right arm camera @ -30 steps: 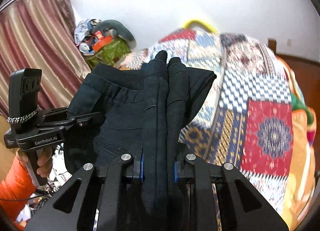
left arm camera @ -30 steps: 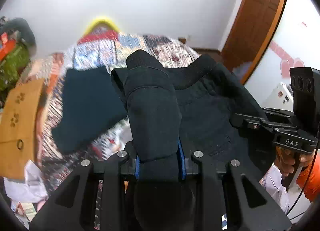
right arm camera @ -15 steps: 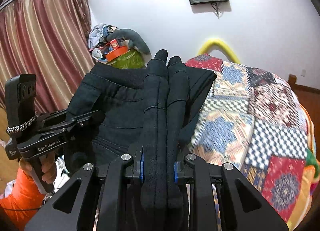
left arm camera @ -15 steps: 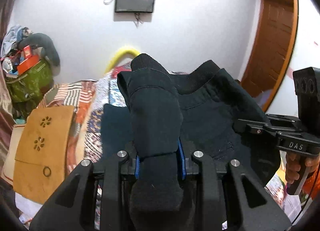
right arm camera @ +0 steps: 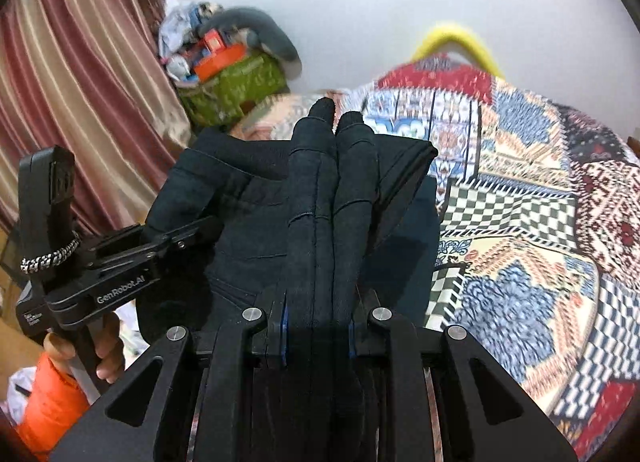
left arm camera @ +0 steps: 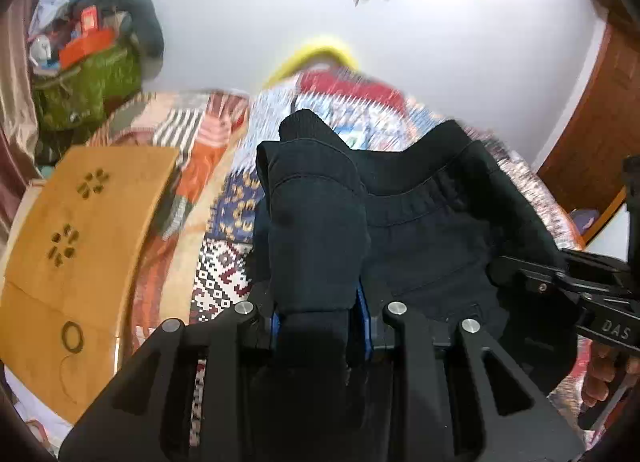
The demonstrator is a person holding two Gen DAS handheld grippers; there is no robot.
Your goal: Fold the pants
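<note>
Black pants (left arm camera: 432,238) hang stretched between the left gripper (left arm camera: 320,326) and right gripper (right arm camera: 316,326), each clamped on bunched waistband above the quilt (right arm camera: 520,221) ahead, so folding looks barely begun.

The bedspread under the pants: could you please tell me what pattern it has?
The bedspread is a multicoloured patchwork of geometric prints, checks and medallions; the right wrist view shows it best.

The right gripper (left arm camera: 520,274) reads "DAS", the left gripper (right arm camera: 192,234) "GenRobot.AI"; its smaller lettering seems too blurred to read.
</note>
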